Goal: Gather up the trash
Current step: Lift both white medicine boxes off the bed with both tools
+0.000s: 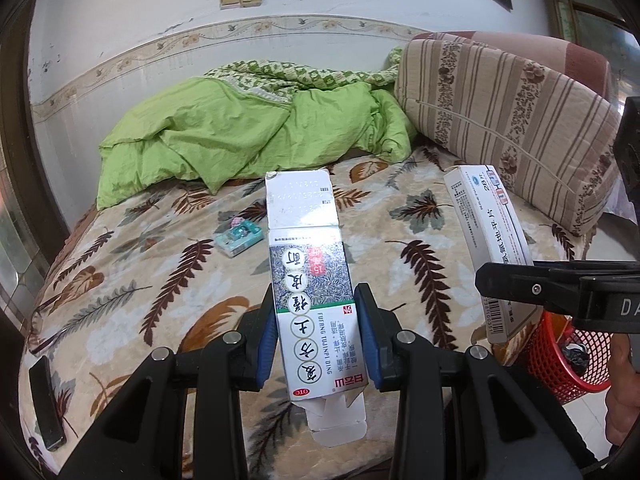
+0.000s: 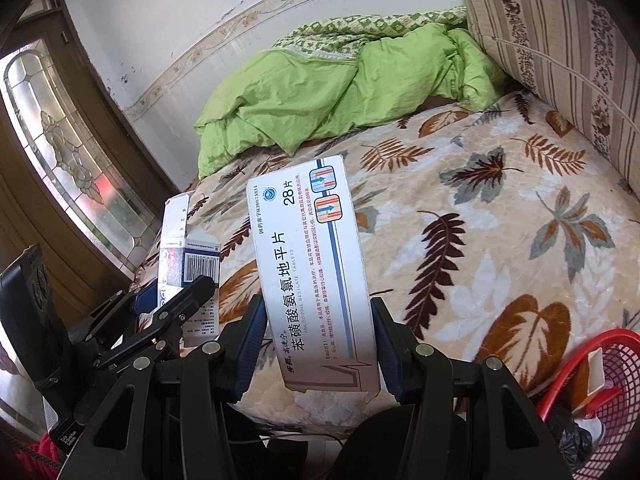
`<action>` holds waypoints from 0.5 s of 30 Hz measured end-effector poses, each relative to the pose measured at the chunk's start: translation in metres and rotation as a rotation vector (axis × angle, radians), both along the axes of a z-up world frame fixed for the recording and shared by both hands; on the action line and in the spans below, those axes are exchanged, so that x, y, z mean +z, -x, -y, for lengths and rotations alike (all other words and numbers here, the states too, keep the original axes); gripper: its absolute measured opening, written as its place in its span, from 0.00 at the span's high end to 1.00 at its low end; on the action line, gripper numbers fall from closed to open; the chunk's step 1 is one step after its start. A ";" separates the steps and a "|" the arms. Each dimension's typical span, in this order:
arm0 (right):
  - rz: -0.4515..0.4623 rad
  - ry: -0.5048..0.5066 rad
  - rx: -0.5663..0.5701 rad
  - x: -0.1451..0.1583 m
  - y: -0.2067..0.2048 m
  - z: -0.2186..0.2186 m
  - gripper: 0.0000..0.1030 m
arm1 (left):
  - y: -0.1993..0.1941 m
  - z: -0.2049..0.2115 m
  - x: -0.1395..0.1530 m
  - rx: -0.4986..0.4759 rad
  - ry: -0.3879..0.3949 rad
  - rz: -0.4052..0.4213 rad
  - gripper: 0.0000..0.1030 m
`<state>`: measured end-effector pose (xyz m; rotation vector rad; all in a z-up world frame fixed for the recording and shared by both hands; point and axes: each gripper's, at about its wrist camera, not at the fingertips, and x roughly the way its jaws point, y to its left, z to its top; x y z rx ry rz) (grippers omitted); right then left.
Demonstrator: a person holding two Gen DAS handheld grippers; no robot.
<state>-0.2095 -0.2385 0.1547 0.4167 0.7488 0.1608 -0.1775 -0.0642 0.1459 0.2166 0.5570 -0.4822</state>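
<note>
Blue-padded left gripper [image 1: 319, 334] clamps a grey-green medicine carton [image 1: 310, 280]; right gripper [image 2: 319, 344] clamps a white tablet box [image 2: 316, 276]. Below sits a red mesh basket [image 2: 576, 364]. Beyond, on the leaf-print blanket [image 1: 160, 264], lies a small teal packet [image 1: 239, 237], then a green quilt [image 1: 248, 132].

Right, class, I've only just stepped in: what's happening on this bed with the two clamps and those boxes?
A person is clearing trash off a bed with a handheld tool in each hand. The left tool is clamped on a green-and-white medicine box whose end flaps are open. The right tool grips a blue-and-white tablet box. Both boxes are held up above the leaf-print blanket. A red mesh basket sits beside the bed with something already in it. A small teal packet lies on the blanket.
</note>
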 end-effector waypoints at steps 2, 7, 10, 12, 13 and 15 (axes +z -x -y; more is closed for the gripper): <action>0.000 -0.003 -0.010 0.000 0.003 0.005 0.47 | 0.002 0.005 0.001 -0.013 -0.002 0.003 0.66; 0.001 -0.007 -0.038 0.001 0.010 0.016 0.47 | 0.006 0.017 0.003 -0.044 -0.005 0.001 0.66; 0.000 -0.007 -0.057 0.001 0.015 0.023 0.47 | 0.008 0.026 0.005 -0.067 -0.008 0.004 0.66; -0.002 -0.010 -0.070 0.001 0.020 0.029 0.47 | 0.009 0.031 0.006 -0.080 -0.009 0.008 0.66; -0.003 -0.010 -0.077 0.001 0.022 0.032 0.47 | 0.010 0.034 0.006 -0.088 -0.010 0.009 0.66; -0.006 -0.011 -0.092 0.000 0.027 0.037 0.47 | 0.012 0.041 0.007 -0.107 -0.011 0.011 0.66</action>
